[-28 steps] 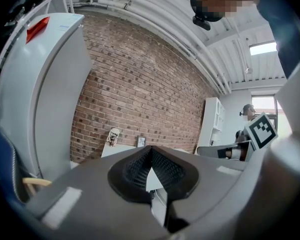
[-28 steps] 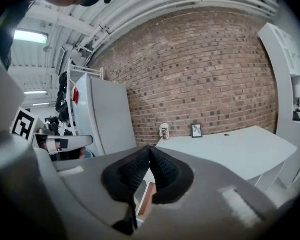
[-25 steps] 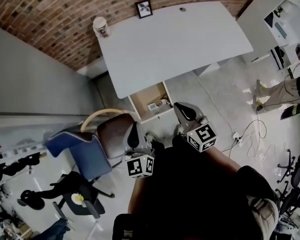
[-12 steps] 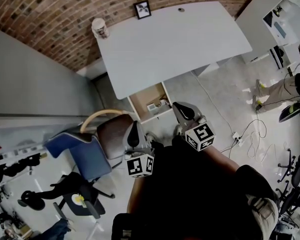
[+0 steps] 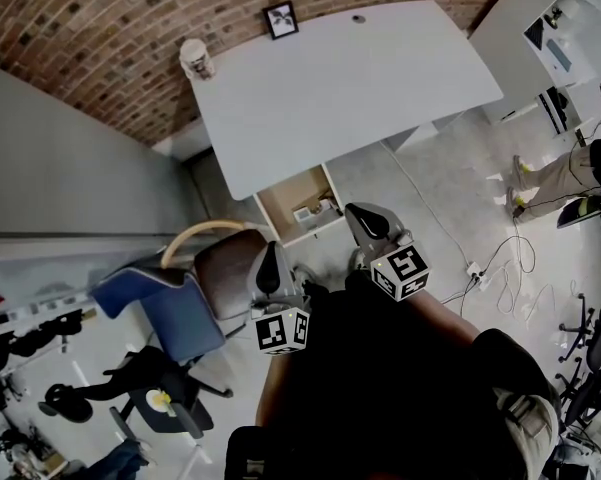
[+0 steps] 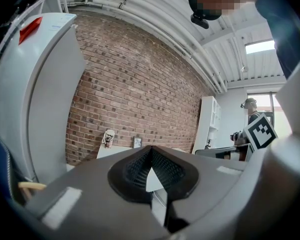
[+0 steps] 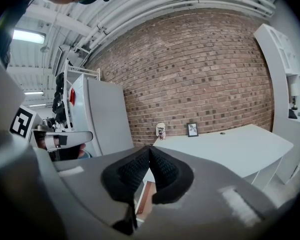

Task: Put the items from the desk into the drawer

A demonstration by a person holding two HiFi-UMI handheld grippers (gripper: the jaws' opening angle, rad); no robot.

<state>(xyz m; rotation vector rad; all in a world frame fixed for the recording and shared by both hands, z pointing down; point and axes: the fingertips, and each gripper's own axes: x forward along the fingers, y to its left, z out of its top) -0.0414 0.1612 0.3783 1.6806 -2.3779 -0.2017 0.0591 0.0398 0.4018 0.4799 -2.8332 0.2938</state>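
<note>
The left tongs (image 5: 268,256) and right tongs (image 5: 364,218) are both pressed together, pinching nothing. Just ahead of them the drawer (image 5: 280,200) stands open, its contents (image 5: 315,210) too small to name. Farther ahead, at the far edge of the counter (image 5: 360,78), stand a cup (image 5: 195,56) and a frame (image 5: 281,19).

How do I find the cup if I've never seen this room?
Look at the big white desk by the brick wall. At its left corner against that wall stands the cup. It is pale and round, unlike the square, dark picture frame farther along the edge.
</note>
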